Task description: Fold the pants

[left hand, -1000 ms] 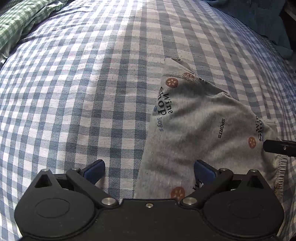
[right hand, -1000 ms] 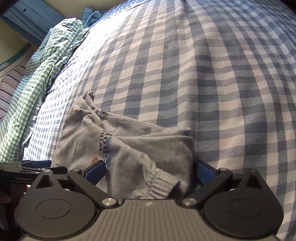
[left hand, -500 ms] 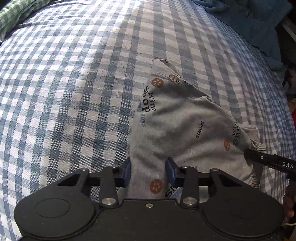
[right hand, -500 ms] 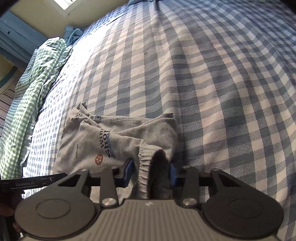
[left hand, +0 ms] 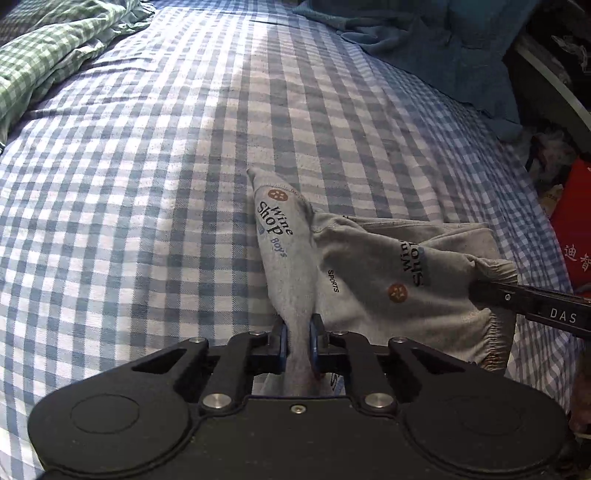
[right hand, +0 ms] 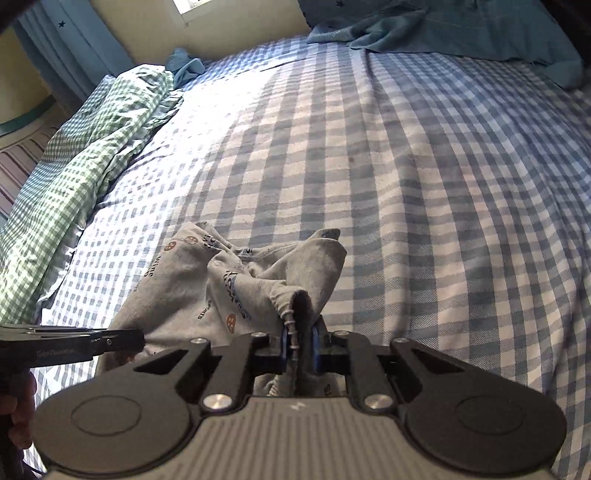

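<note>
Grey printed pants (left hand: pixel 369 280) lie bunched on the blue checked bed sheet (left hand: pixel 147 184). My left gripper (left hand: pixel 297 336) has its jaws closing, blue pads pinching a raised ridge of the pants' left edge. My right gripper (right hand: pixel 299 343) is also closing, pads pressed on the gathered elastic waistband, which is lifted off the sheet. In the right wrist view the pants (right hand: pixel 184 295) sag between both grips and the left gripper (right hand: pixel 140 341) shows at the left. In the left wrist view the right gripper (left hand: pixel 476 291) enters from the right edge.
A green checked quilt (right hand: pixel 74 166) is heaped along the bed's left side. Blue cloth (right hand: pixel 443 26) lies at the far end. The bed's edge runs down the right of the left wrist view, with a red item (left hand: pixel 572 240) beyond it.
Both grippers went from wide open around the pants' near edge to pinched on the fabric. Both rose, lifting that edge off the sheet and bunching the pants.
</note>
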Demonstrator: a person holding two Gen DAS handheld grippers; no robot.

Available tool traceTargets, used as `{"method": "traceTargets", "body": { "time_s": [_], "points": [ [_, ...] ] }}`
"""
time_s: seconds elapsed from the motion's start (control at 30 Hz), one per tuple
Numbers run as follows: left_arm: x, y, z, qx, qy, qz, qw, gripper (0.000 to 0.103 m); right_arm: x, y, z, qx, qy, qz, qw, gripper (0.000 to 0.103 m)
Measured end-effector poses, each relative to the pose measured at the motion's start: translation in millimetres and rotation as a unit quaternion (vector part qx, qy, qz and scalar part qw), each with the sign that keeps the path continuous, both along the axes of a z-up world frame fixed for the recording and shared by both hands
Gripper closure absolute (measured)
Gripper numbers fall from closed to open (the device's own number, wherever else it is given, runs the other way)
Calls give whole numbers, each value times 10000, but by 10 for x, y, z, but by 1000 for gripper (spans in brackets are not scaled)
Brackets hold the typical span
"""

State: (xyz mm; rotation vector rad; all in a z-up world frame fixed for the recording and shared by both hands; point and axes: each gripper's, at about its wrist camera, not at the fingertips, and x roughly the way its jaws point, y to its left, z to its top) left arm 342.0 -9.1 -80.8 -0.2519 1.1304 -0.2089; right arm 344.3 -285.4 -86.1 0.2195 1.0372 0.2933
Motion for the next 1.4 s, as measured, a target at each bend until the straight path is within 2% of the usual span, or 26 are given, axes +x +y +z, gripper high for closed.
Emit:
{"method": "traceTargets", "body": {
  "time_s": [0.3, 0.4, 0.53, 0.67, 0.77, 0.83, 0.87, 0.97, 1.0, 1.07, 1.23, 1.4],
  "points": [
    [-82, 1039, 183, 184, -321, 663, 9971, 91, 456, 1171, 223, 1, -316, 747, 9967, 90],
    [-99, 1418, 157, 247, -329, 910, 9950, 91, 612, 1541, 162, 14, -270, 936, 9952, 90],
    [-122, 1810, -19, 333, -200, 1044, 9938, 91, 727, 1921, -71, -85, -27, 1069, 9942, 89],
    [-170, 2028, -192, 186, 43, 1103, 9937, 90, 748, 2078, -264, -442, 162, 1037, 9935, 88],
    [-206, 2054, -231, 136, 37, 1046, 9944, 88, 744, 2018, -306, -481, 269, 842, 9949, 83],
    [-201, 2048, -254, 166, 63, 1029, 9945, 86, 740, 1969, -308, -553, 323, 715, 9954, 72],
    [-206, 2050, -258, 176, 80, 1043, 9944, 85, 742, 1942, -301, -578, 334, 674, 9955, 70],
    [-225, 2081, -256, 204, 120, 1169, 9929, 75, 698, 1887, -255, -568, 303, 627, 9960, 62],
    [-252, 2085, -235, 223, 112, 1212, 9923, 72, 670, 1878, -218, -574, 273, 608, 9961, 53],
    [-307, 2080, -172, 264, 69, 1281, 9914, 57, 588, 1849, -153, -515, 162, 575, 9969, 42],
    [-510, 2012, 82, 487, -148, 1394, 9889, 28, 290, 1776, 53, -242, -152, 441, 9986, 21],
    [-831, 1889, 344, 657, -389, 1521, 9854, 5, -123, 1721, 306, -86, -578, 494, 9971, 9]
  ]
}}
